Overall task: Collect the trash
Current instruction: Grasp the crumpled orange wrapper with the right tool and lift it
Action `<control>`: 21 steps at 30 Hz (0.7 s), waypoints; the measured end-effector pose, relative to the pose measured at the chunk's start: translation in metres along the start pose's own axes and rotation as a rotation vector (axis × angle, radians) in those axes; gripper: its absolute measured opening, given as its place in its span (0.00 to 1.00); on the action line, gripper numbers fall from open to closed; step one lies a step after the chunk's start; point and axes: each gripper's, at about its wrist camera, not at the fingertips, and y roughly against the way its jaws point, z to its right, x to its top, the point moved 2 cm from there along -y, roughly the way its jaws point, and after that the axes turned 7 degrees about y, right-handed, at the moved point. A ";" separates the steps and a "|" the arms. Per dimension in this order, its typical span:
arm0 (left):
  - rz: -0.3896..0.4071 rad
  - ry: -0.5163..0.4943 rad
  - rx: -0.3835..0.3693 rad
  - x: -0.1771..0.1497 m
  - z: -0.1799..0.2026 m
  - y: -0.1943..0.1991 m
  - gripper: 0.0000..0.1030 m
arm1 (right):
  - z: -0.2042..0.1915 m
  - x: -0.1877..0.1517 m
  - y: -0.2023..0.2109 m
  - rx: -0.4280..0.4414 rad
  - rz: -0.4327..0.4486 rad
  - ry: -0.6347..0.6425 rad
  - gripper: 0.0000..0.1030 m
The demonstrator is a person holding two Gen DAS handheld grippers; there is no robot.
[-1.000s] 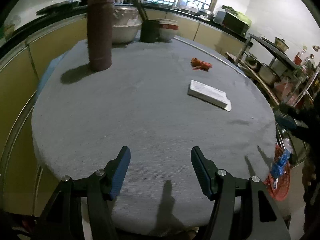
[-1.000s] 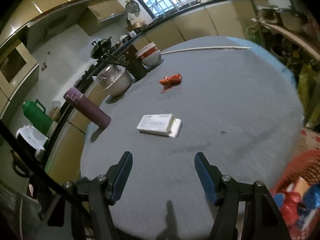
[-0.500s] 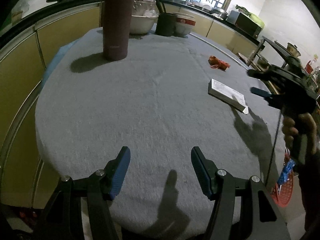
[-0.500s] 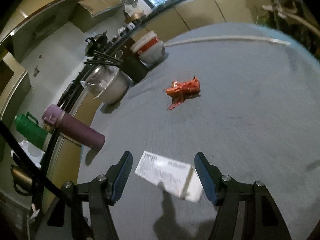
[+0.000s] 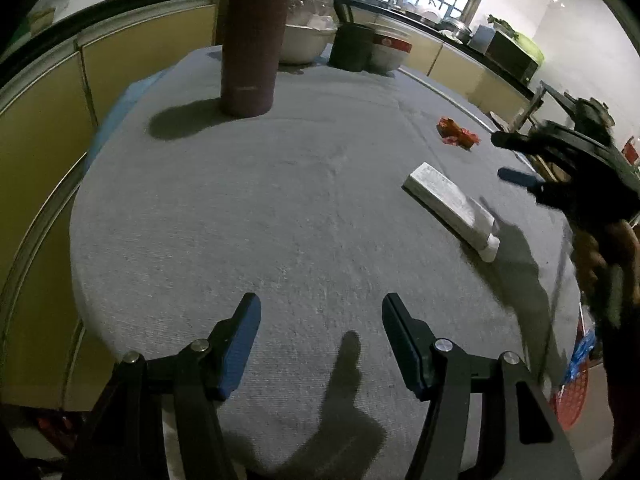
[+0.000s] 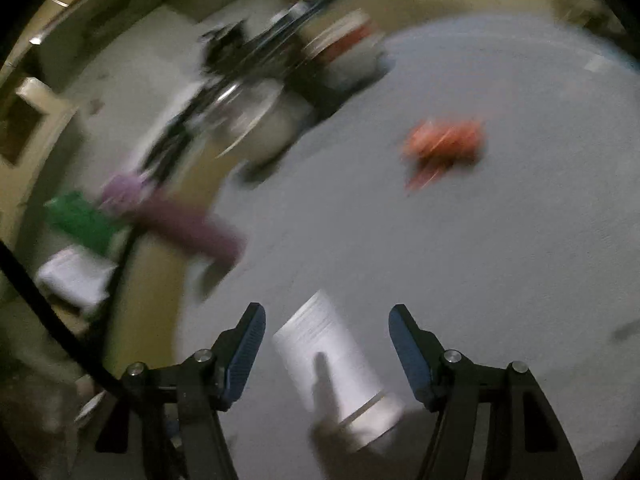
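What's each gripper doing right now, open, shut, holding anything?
Left gripper: open, empty, above the table.
Right gripper: open, holding nothing, the white box between its fingers.

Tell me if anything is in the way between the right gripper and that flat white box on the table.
Nothing visible. The right gripper has its jaws open directly over the flat white rectangular box, with only grey tablecloth around it. The crumpled red wrapper lies farther off, apart from the box.
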 end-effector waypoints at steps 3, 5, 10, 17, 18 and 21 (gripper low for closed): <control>0.007 -0.012 0.004 -0.001 0.001 0.004 0.62 | 0.016 0.030 -0.016 -0.149 0.015 0.021 0.66; 0.008 -0.017 0.004 -0.002 0.001 0.007 0.62 | 0.030 0.044 -0.028 -0.190 -0.005 -0.046 0.66; 0.005 -0.020 -0.003 -0.005 0.004 0.010 0.62 | 0.063 0.068 -0.051 -0.117 0.009 -0.358 0.66; 0.012 -0.055 -0.012 -0.008 0.013 0.014 0.62 | 0.069 0.078 -0.079 -0.128 0.013 -0.569 0.66; 0.015 -0.061 -0.014 -0.008 0.015 0.015 0.62 | 0.069 0.080 -0.081 -0.134 0.016 -0.583 0.66; 0.016 -0.064 -0.020 -0.009 0.016 0.015 0.62 | 0.071 0.082 -0.081 -0.183 0.008 -0.599 0.64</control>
